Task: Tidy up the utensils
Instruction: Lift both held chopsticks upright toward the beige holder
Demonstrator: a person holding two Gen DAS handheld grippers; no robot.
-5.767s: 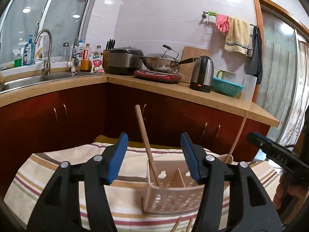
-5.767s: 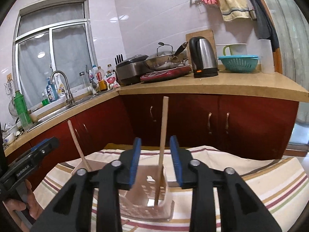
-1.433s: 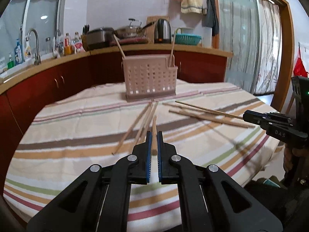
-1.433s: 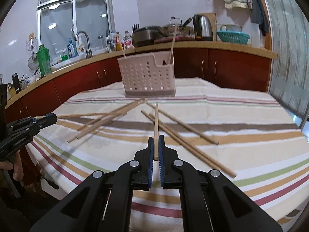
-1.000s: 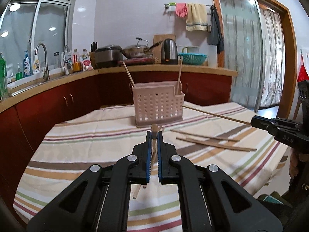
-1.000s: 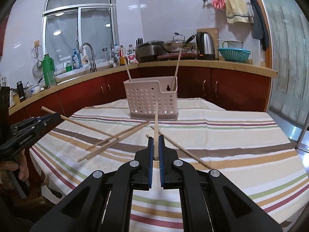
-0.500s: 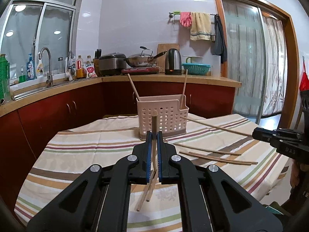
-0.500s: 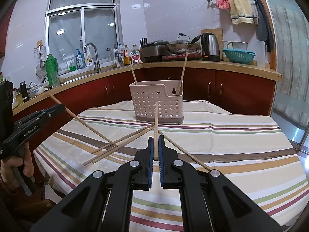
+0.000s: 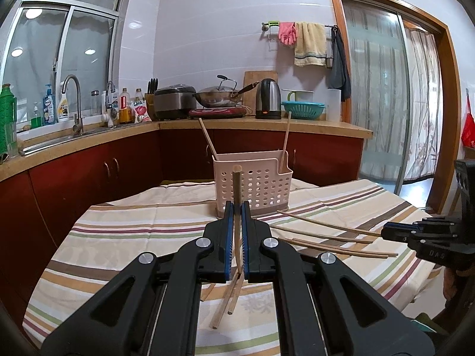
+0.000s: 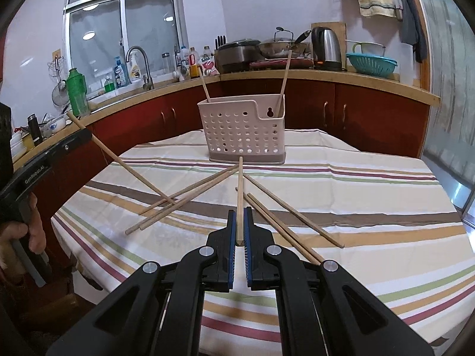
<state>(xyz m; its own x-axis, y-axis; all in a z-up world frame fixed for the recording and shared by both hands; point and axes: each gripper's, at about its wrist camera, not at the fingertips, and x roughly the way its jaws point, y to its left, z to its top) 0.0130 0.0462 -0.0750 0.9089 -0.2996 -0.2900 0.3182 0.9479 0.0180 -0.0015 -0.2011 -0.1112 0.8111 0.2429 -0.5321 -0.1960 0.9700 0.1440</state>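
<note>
Both grippers clamped on one chopstick apiece, left gripper (image 9: 236, 222) and right gripper (image 10: 240, 228) short of the perforated holder (image 10: 243, 127) on the striped bench (image 10: 371, 195); thin sticks gripped near one end could pivot and miss the rim.

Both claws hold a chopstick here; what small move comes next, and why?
Probably carry both toward the basket: the left claw and right claw are each shut on a chopstick, and the basket stands farther back on the table.
</note>
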